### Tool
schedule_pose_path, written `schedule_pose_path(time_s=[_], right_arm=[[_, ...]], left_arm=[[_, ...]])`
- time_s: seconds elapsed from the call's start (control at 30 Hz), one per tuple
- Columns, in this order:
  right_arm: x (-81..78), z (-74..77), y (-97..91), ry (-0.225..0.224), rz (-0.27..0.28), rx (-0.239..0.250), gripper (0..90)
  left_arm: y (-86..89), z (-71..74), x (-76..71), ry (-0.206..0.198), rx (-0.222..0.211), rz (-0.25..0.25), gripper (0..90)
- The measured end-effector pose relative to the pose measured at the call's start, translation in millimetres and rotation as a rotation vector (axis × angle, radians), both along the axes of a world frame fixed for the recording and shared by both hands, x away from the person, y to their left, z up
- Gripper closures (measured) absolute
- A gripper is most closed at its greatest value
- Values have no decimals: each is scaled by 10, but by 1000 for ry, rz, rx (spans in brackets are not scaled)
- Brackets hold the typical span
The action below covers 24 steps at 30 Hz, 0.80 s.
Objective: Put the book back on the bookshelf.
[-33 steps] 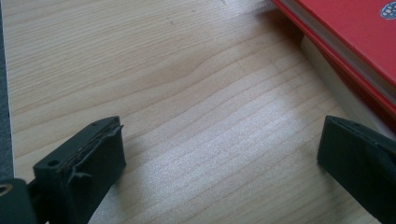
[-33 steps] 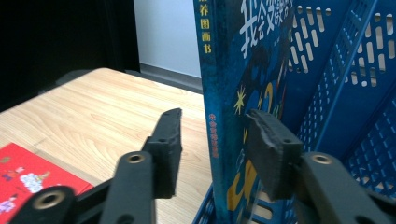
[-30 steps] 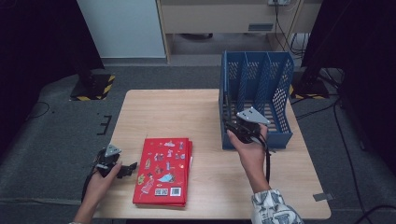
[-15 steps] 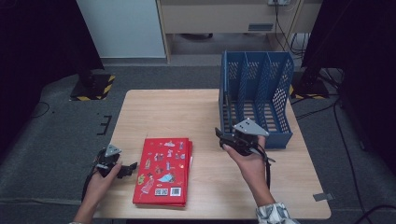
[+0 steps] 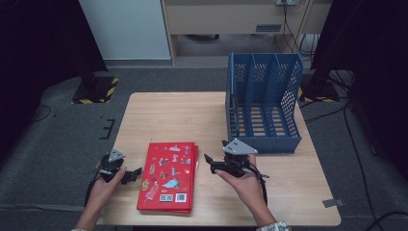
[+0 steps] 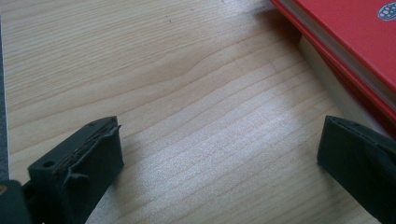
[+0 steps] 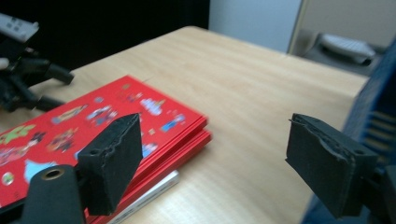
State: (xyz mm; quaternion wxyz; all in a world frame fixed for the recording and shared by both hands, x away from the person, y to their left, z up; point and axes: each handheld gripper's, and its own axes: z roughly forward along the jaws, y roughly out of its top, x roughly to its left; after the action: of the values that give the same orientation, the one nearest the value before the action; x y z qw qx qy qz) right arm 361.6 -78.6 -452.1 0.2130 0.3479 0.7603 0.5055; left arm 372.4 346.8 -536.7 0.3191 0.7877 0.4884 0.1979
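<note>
The red books (image 5: 168, 175) lie flat in a stack on the near part of the bench (image 5: 163, 115), between the two hands, cover up. At least two volumes show at the stack's edge in the right gripper view (image 7: 154, 140), the top one slightly offset from the one beneath.

The right gripper (image 5: 214, 166) has come away from the blue rack (image 5: 262, 103), where it hung a second ago, and now sits low just beside the stack's right edge, pointing at it. Its fingers (image 7: 112, 158) have just been opening and now stand spread with nothing between them; the books' corner lies ahead of them, not yet touched.

The left gripper (image 5: 132, 174) has kept its place just off the stack's left edge, fingers (image 6: 79, 168) spread over bare wood, the red cover at the side of its view (image 6: 355, 42).

The rack stands empty at the far right of the bench, its slots open toward the person. My reading: the right hand is lining up a grasp on a book, likely to stand it in the rack, and the pick is about to start from the right-hand edge.
</note>
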Motion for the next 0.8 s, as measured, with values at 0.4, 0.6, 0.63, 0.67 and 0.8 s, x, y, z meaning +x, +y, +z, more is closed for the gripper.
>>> schedule_pose_path(time_s=[0.4, 0.6, 0.63, 0.67, 0.8], right_arm=[[-91, -281, 360, 109, 82, -38, 135], [-127, -406, 482, 189, 129, -8, 160], [-127, -406, 482, 189, 129, -8, 160], [-139, -426, 505, 198, 138, -7, 171], [-151, -451, 530, 204, 145, -16, 173]], left_arm=[[18, 65, -40, -17, -21, 11, 37], [-115, 322, -221, -53, -112, -9, 69], [-115, 322, -221, -53, -112, -9, 71], [-155, 352, -260, -57, -127, -23, 72], [-340, 389, -378, -55, -120, -85, 73]])
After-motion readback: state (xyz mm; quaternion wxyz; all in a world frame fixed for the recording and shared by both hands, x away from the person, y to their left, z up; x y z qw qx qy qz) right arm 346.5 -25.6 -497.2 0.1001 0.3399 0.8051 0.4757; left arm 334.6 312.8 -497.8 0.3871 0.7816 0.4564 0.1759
